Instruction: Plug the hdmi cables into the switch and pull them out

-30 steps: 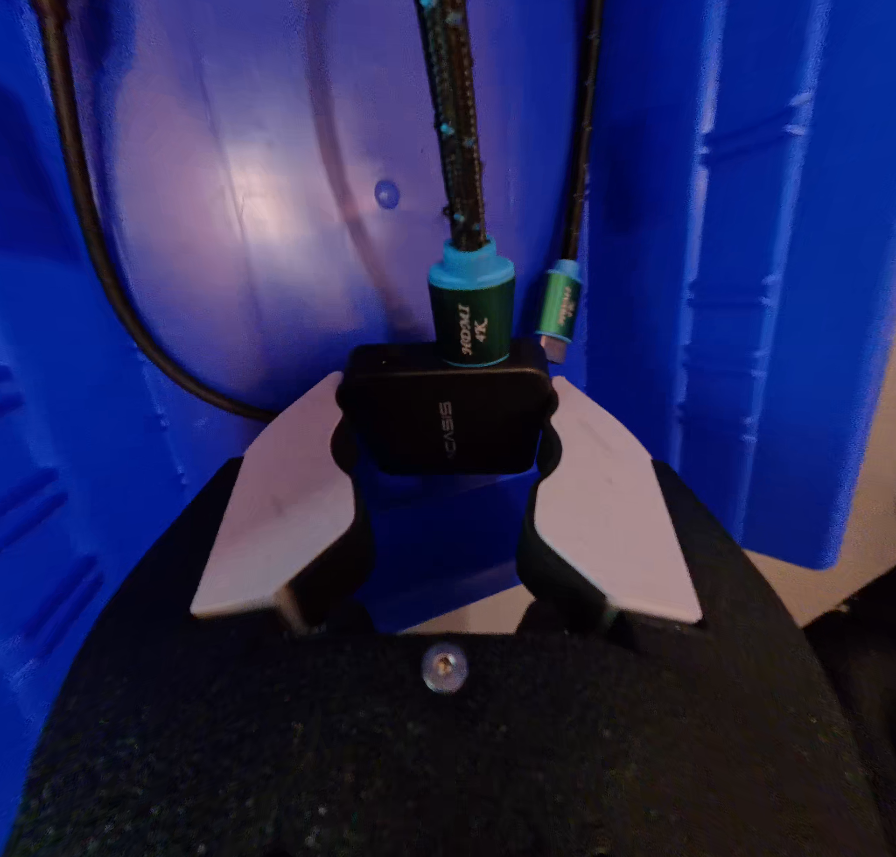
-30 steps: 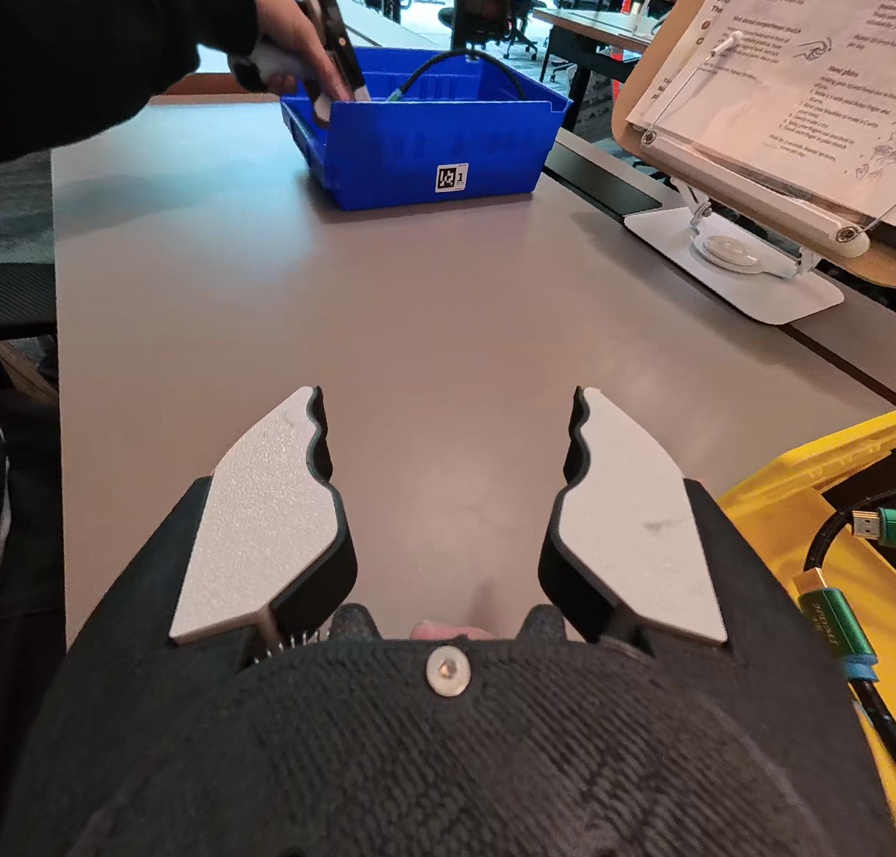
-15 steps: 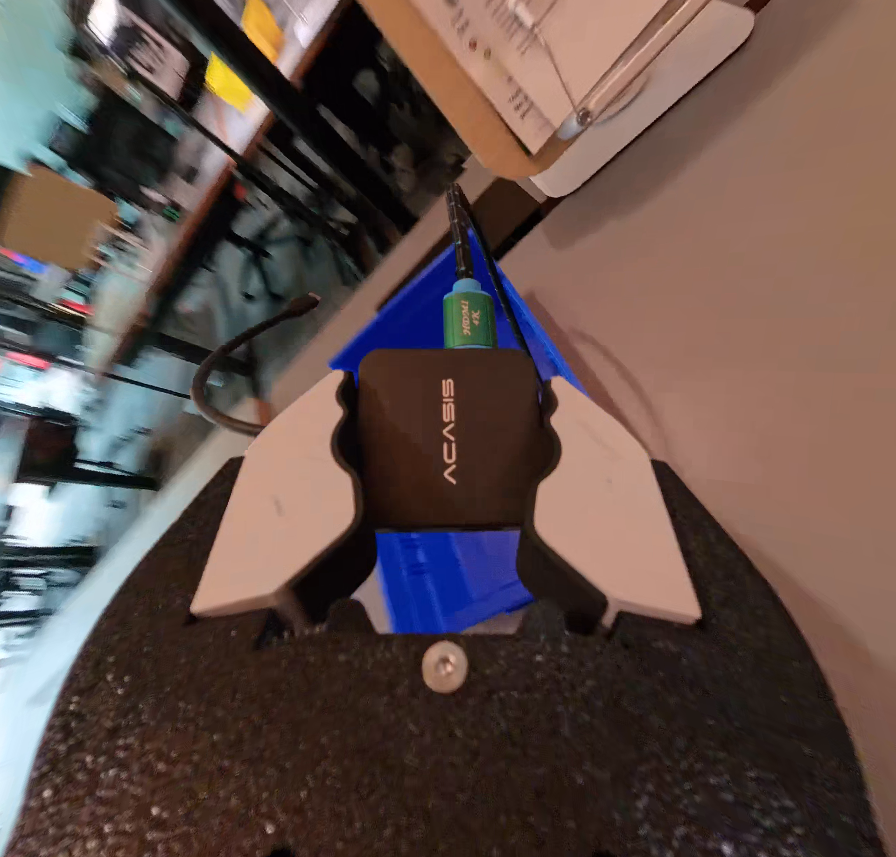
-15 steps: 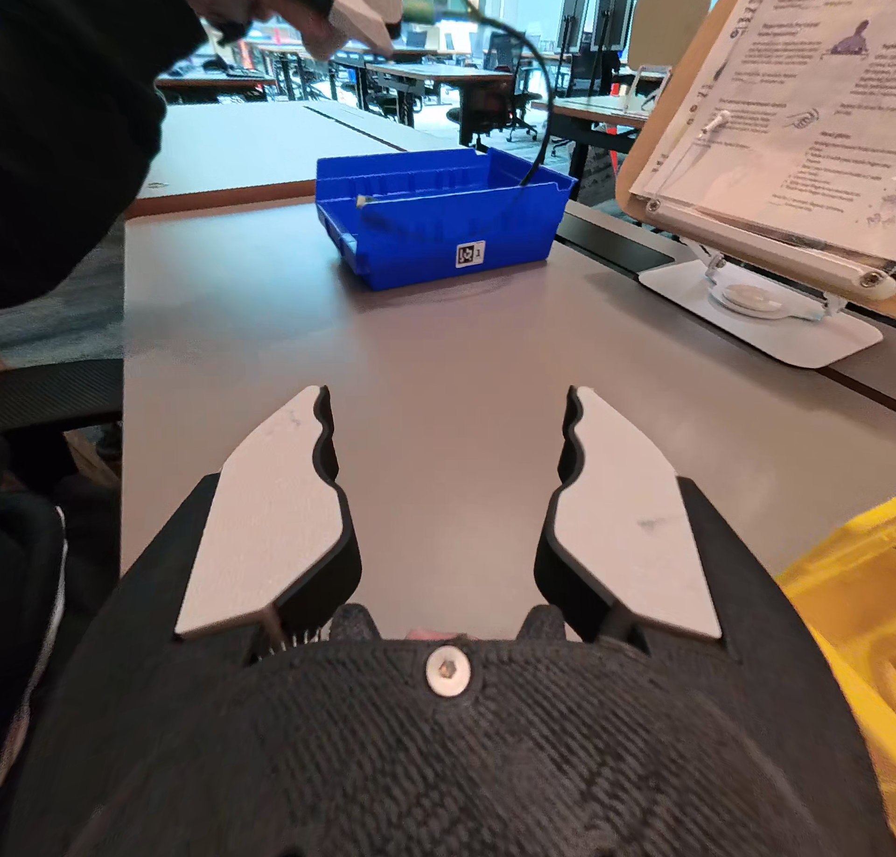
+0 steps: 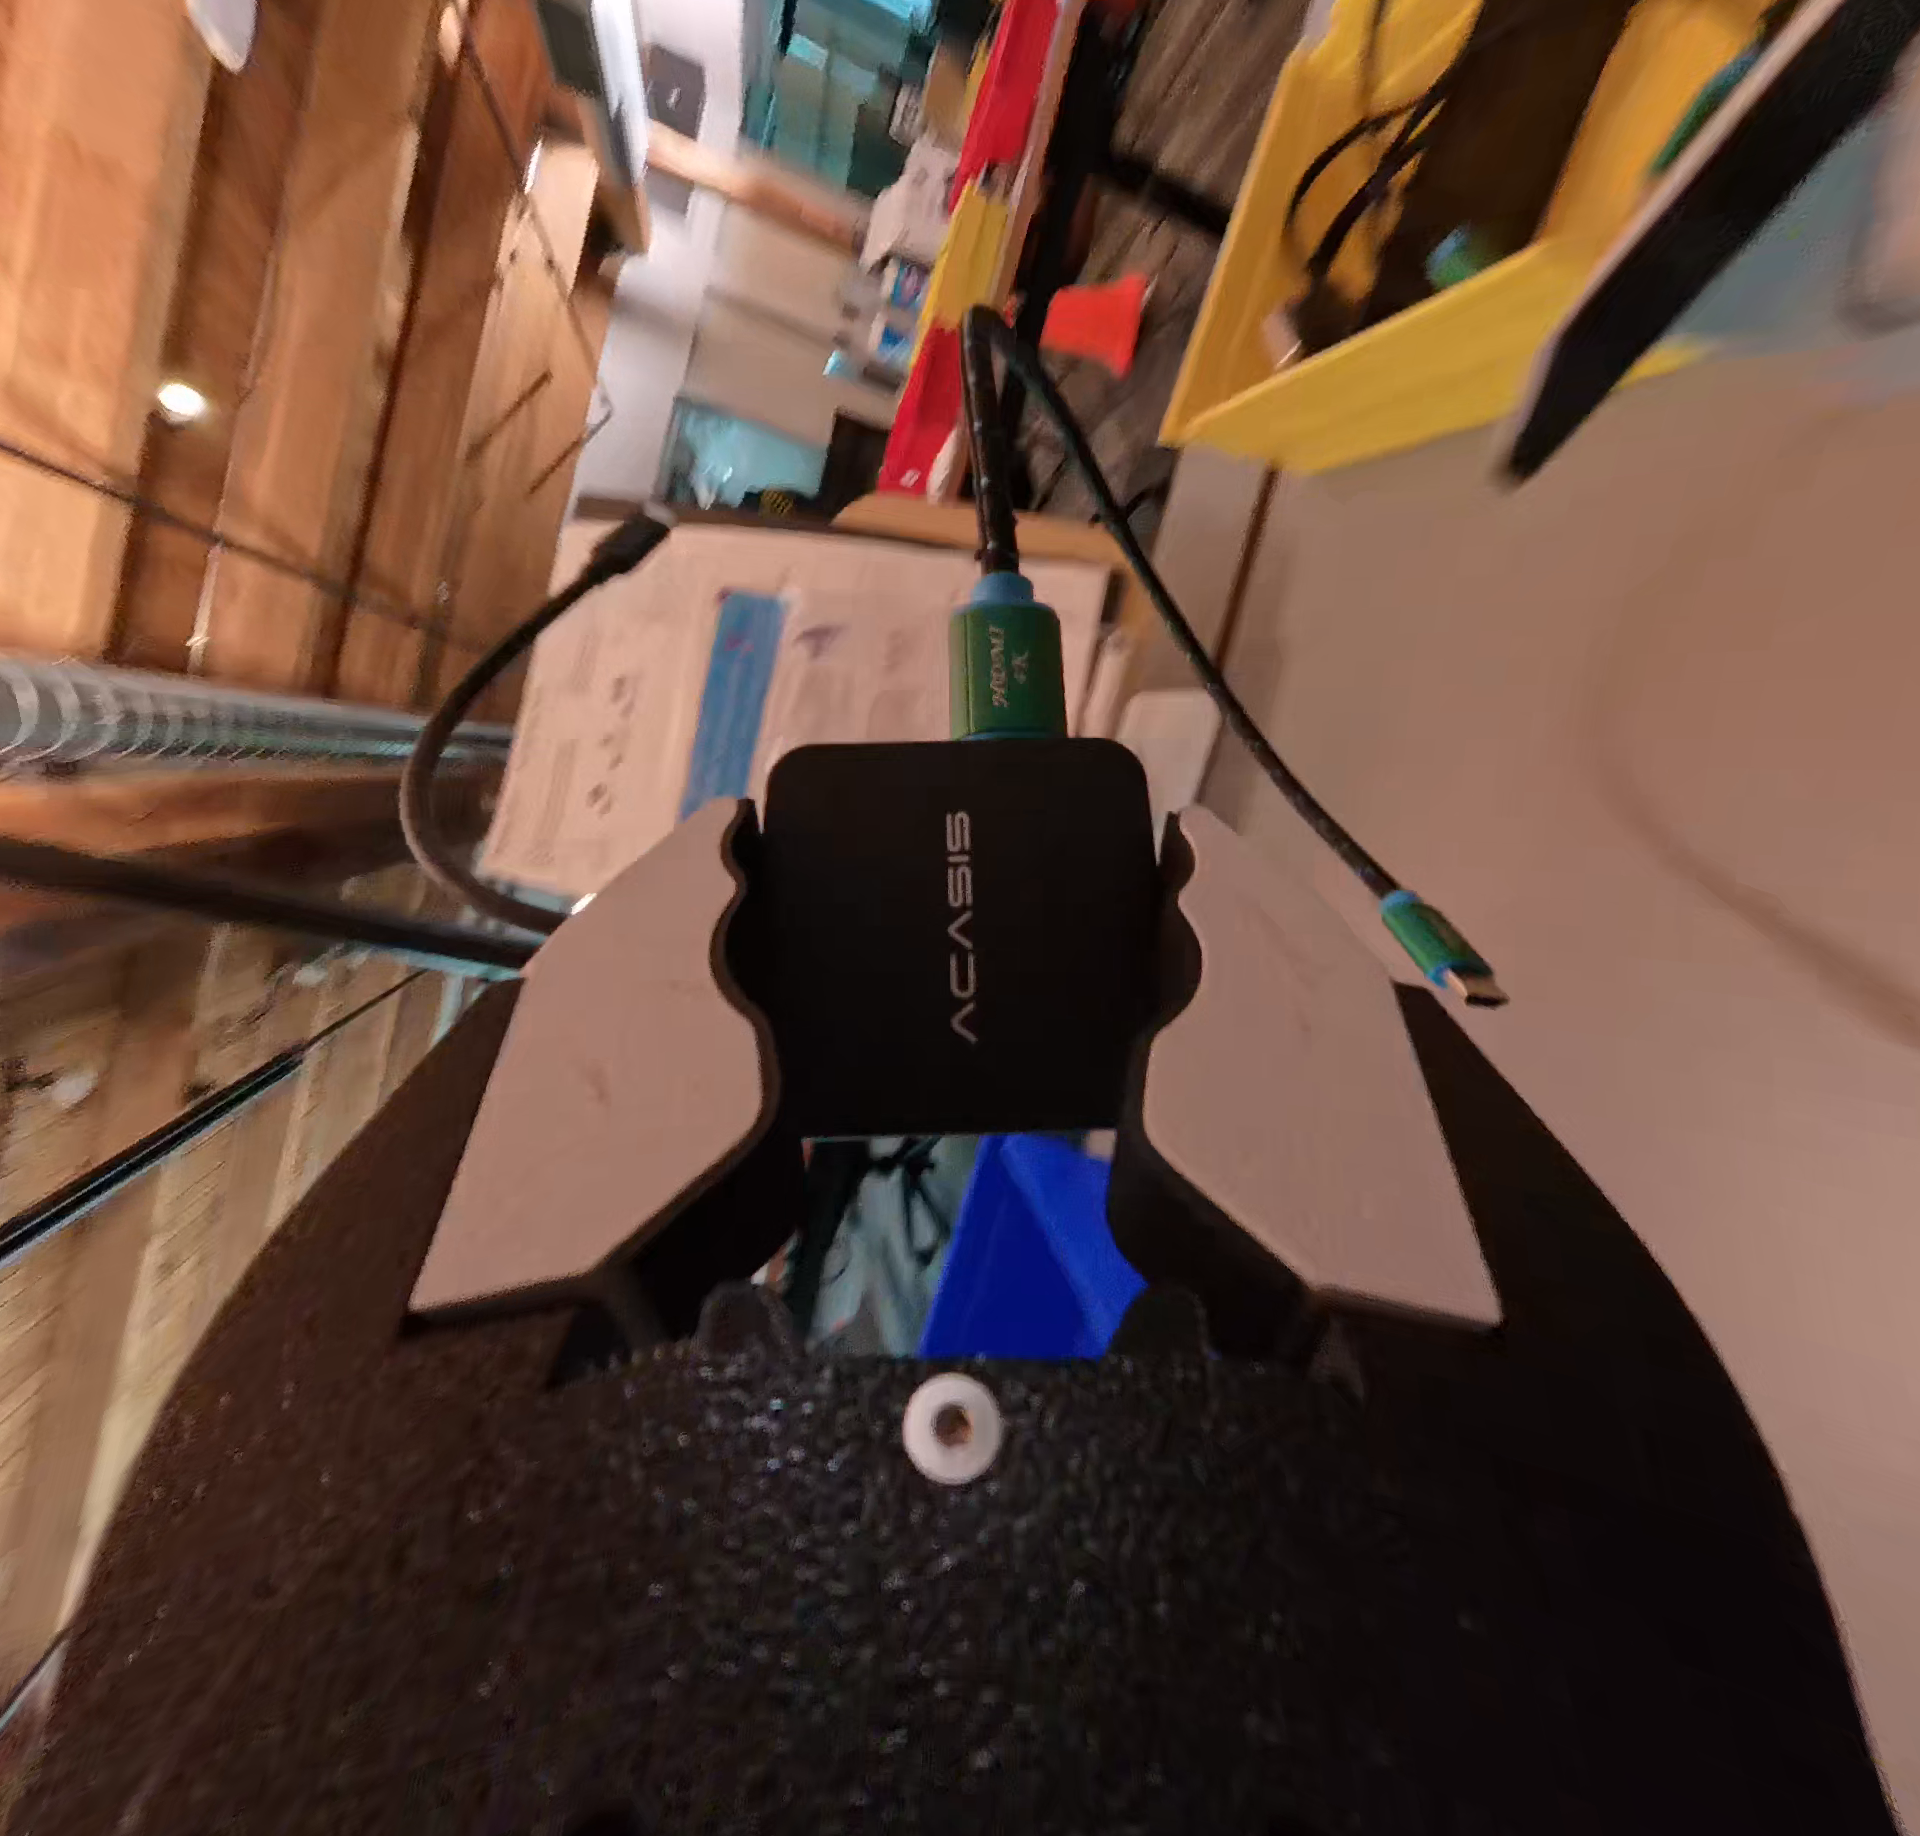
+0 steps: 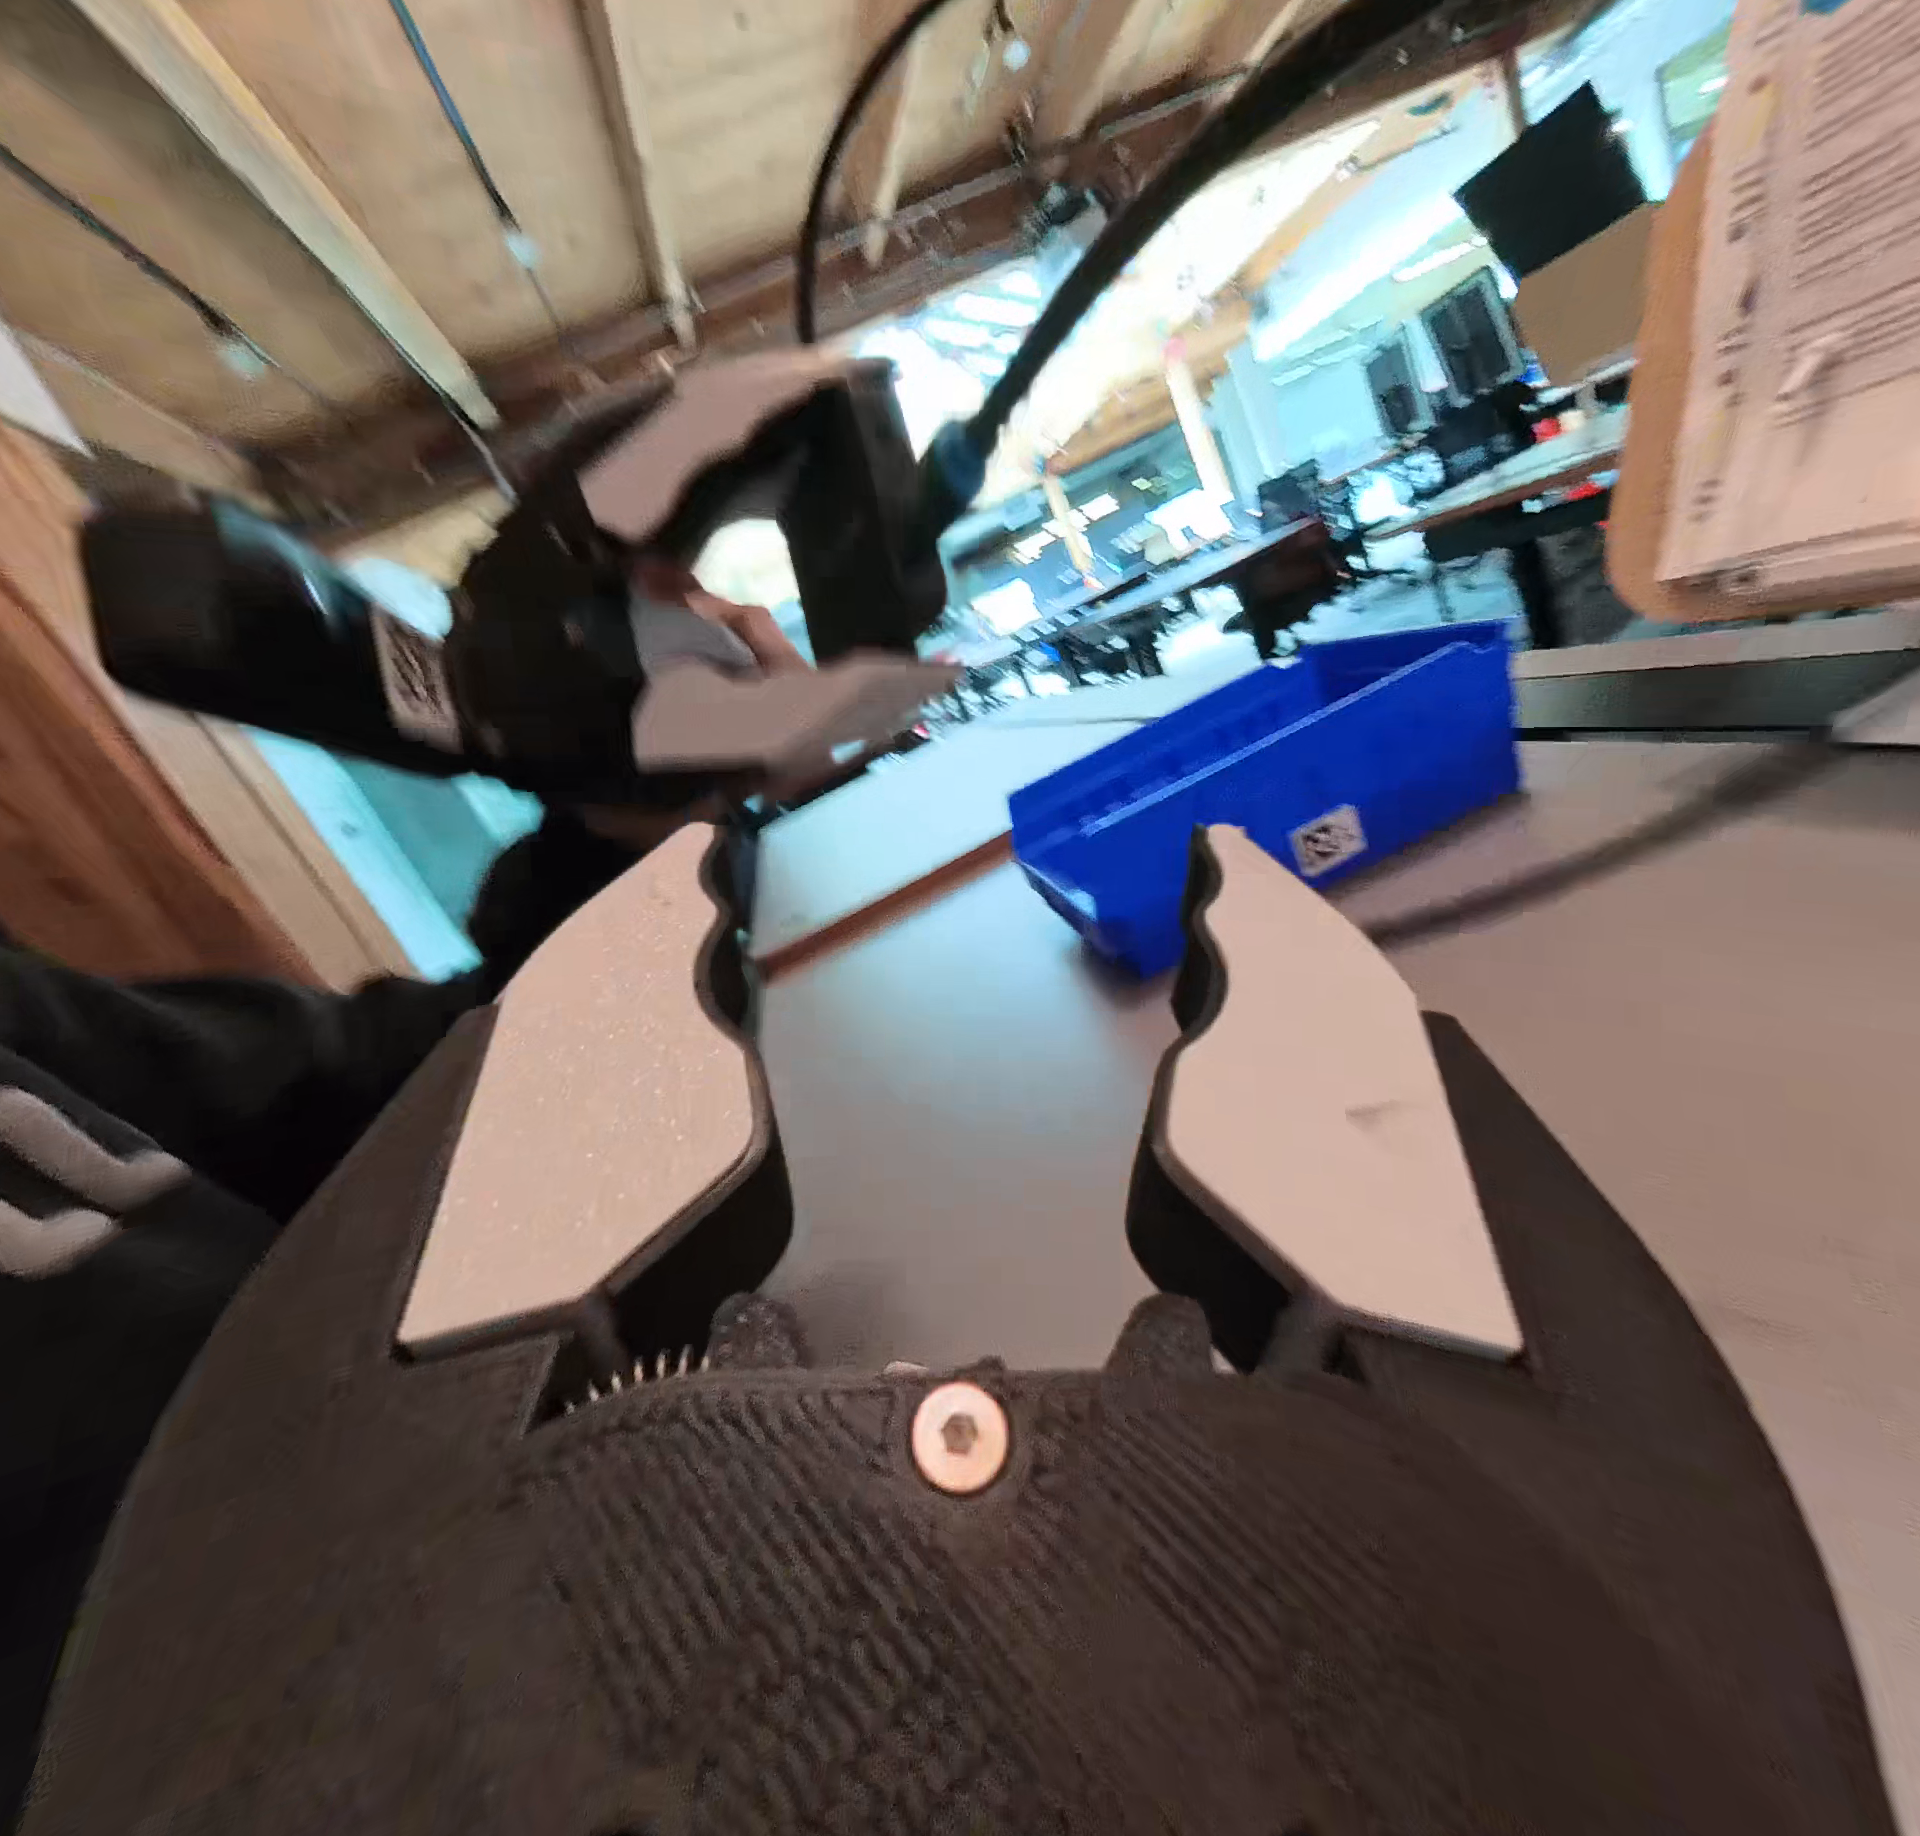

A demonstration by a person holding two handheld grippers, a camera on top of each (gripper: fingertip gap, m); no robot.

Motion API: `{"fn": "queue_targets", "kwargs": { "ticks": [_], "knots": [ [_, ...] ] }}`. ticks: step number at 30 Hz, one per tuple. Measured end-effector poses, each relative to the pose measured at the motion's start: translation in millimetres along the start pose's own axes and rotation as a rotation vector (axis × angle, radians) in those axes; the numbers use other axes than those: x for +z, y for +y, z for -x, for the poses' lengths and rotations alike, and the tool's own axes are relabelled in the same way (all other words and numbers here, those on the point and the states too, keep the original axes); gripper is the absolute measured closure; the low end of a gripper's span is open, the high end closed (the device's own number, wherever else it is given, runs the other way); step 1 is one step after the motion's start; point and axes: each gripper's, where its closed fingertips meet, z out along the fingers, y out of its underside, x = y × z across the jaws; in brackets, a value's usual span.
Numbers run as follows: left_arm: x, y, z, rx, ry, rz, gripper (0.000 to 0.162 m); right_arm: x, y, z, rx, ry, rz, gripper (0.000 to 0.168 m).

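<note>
My left gripper [image 5: 961, 830] is shut on a black square switch [image 5: 961, 939] and holds it in the air, rolled sideways. A green HDMI plug [image 5: 1006, 672] on a braided cable sits in the switch's far edge. The cable's other end, a small green plug [image 5: 1439, 955], hangs loose to the right. A thin black cable [image 5: 457, 706] curls off the switch to the left. My right gripper [image 6: 961, 851] is open and empty above the table [image 6: 1610, 1007]. In the right wrist view the left gripper [image 6: 727, 581] with the switch [image 6: 852, 498] is raised at upper left.
A blue bin [image 6: 1278, 789] sits on the table ahead of my right gripper; it also shows under the switch [image 5: 1023, 1256]. A yellow bin [image 5: 1455, 176] with cables is at upper right in the left wrist view. A document stand [image 6: 1787, 259] is at the right.
My left gripper has lifted the switch with its cables out of the blue bin, raised it and rolled it sideways. My right gripper has tilted up and turned left, still open.
</note>
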Motion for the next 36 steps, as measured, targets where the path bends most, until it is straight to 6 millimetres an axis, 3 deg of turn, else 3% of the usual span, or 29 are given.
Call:
{"fn": "queue_targets", "kwargs": {
  "ticks": [2, 5, 7, 9, 12, 15, 18, 22, 26, 32, 36],
  "knots": [
    [5, -19, -34, -0.022, 0.058, -0.097, 0.090, 0, 0, -2, 0.099, -0.037, -0.041, 0.096],
    [12, -35, -80, -0.032, 0.114, -0.204, 0.090, 1, 15, -12, 0.175, -0.056, -0.006, 0.102],
    [19, -38, -105, -0.065, 0.161, -0.255, 0.090, 1, 22, -19, 0.147, -0.036, -0.004, 0.126],
    [25, -36, -121, -0.129, 0.195, -0.277, 0.090, -1, 29, -22, 0.123, -0.041, 0.015, 0.149],
    [26, -33, -132, -0.167, 0.230, -0.295, 0.090, -4, 40, -24, 0.211, -0.092, 0.088, 0.155],
    [27, -26, -132, -0.134, 0.217, -0.271, 0.090, 0, 42, -30, 0.222, -0.046, 0.102, 0.155],
    [9, -41, -105, -0.110, 0.080, -0.387, 0.092, -2, 22, -31, 0.303, -0.028, -0.017, 0.154],
    [-6, -49, -90, -0.322, 0.173, -0.500, 0.084, -10, 4, -21, 0.470, -0.129, -0.076, 0.154],
    [-12, -48, -91, -0.475, 0.293, -0.599, 0.082, -11, 6, -7, 0.550, -0.206, -0.013, 0.155],
    [-5, -46, -110, -0.469, 0.375, -0.571, 0.083, -7, 14, 3, 0.538, -0.211, 0.062, 0.154],
    [-5, -44, -108, -0.469, 0.347, -0.581, 0.087, -4, 19, 4, 0.520, -0.189, 0.091, 0.154]
  ]
}}
